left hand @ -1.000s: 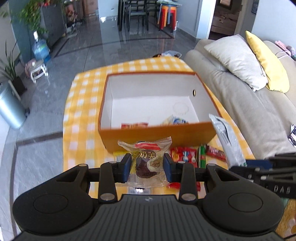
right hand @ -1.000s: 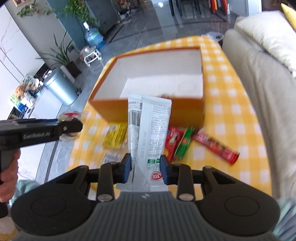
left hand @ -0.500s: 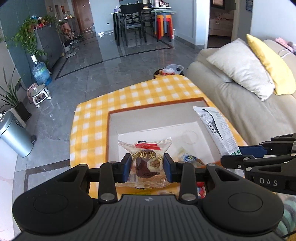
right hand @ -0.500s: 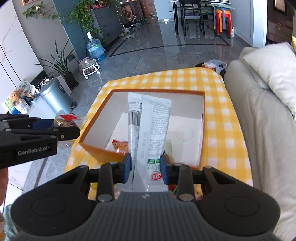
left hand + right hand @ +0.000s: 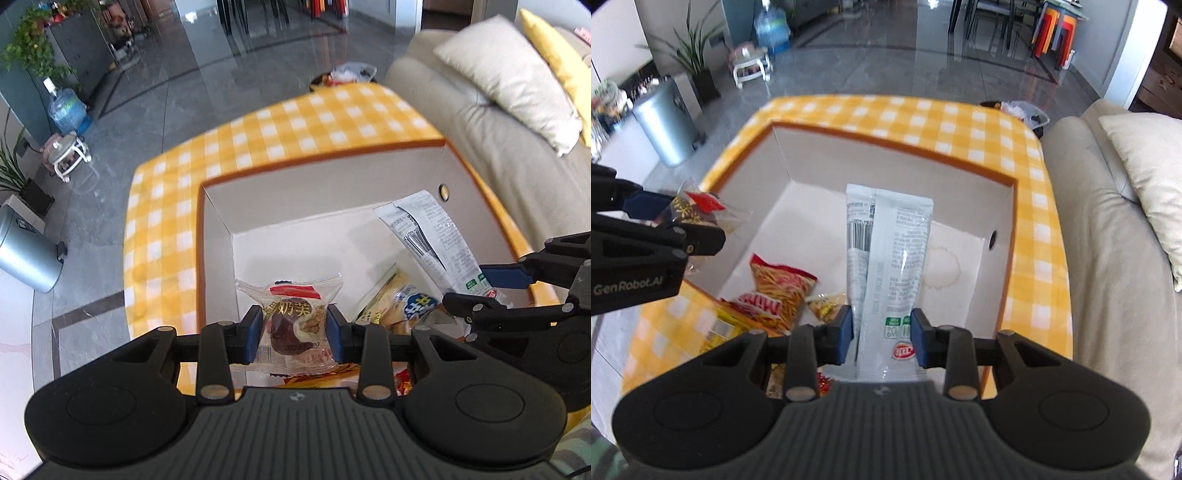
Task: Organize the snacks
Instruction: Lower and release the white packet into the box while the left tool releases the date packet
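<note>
An orange box point(image 5: 202, 229) with a white inside stands on the yellow checked tablecloth point(image 5: 166, 206); it also shows in the right wrist view point(image 5: 1008, 258). My left gripper point(image 5: 294, 332) is shut on a clear-wrapped date snack point(image 5: 291, 321) and holds it over the box's near left part. My right gripper point(image 5: 882, 338) is shut on a long white snack packet point(image 5: 886, 266) and holds it over the box's middle. A red chips bag point(image 5: 779, 291) and a small yellow packet point(image 5: 827, 306) lie inside the box.
A beige sofa point(image 5: 1108, 258) with cushions runs along the table's right side. A grey bin point(image 5: 26, 251) and a plant stand on the floor to the left. More wrappers point(image 5: 720, 328) lie on the cloth near the box's front edge.
Both grippers have moved forward and down over the box with their snacks. The box's inside now fills both views.
</note>
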The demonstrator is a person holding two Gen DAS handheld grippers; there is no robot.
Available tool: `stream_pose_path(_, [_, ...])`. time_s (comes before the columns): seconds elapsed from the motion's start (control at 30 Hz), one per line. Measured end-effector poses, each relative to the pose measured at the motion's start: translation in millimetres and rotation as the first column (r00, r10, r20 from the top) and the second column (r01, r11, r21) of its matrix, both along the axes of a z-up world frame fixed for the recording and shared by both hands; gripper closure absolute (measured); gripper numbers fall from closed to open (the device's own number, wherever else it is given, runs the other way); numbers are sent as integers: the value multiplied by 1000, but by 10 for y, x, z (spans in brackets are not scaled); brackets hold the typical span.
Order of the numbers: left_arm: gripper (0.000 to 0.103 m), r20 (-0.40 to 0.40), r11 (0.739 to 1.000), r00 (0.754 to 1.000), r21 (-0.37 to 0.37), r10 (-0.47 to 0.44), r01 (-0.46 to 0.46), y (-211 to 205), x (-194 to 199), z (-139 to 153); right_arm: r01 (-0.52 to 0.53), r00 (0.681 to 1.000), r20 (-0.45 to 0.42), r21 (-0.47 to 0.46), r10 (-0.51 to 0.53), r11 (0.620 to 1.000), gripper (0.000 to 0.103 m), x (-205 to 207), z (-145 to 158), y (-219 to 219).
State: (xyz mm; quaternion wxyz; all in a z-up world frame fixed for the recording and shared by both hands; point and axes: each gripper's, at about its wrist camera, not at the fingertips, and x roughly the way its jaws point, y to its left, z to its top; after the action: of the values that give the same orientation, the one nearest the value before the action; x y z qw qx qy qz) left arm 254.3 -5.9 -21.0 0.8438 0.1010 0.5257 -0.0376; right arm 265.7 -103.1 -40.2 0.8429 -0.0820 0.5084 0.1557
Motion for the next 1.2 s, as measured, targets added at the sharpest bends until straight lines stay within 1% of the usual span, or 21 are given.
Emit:
stream_pose_path(0.1, [62, -27, 1000, 1000, 1, 3, -3, 15, 95, -119, -5, 1000, -19, -17, 4, 1000, 71, 95, -114, 28])
stream_pose_path(0.27, [62, -56, 1000, 998, 25, 10, -8, 14, 227, -268, -2, 999, -46, -32, 0, 999, 71, 220, -188, 75])
stream_pose_path(0.53, [62, -127, 997, 992, 74, 13, -3, -5, 350, -535, -27, 996, -90, -119, 16, 993, 71, 375, -434, 180])
stream_pose_path(0.63, [62, -148, 997, 989, 80, 17, -5, -9, 369, -609, -39, 994, -103, -135, 25, 990, 70, 411, -487, 196])
stream_pose_path(0.8, [62, -167, 997, 986, 74, 29, -16, 4, 391, -674, -44, 993, -113, -145, 27, 989, 68, 460, -519, 211])
stream_pose_path(1.03, [60, -173, 997, 985, 81, 30, -16, 19, 398, -709, -47, 992, -119, -155, 29, 987, 65, 478, -529, 221])
stream_pose_path(1.13, [56, -166, 996, 985, 81, 39, -26, 28, 388, -694, -50, 993, -117, -163, 31, 985, 63, 476, -528, 227])
stream_pose_path(1.2, [55, -164, 997, 985, 76, 43, -31, 35, 378, -679, -50, 993, -115, -162, 32, 986, 63, 472, -519, 225])
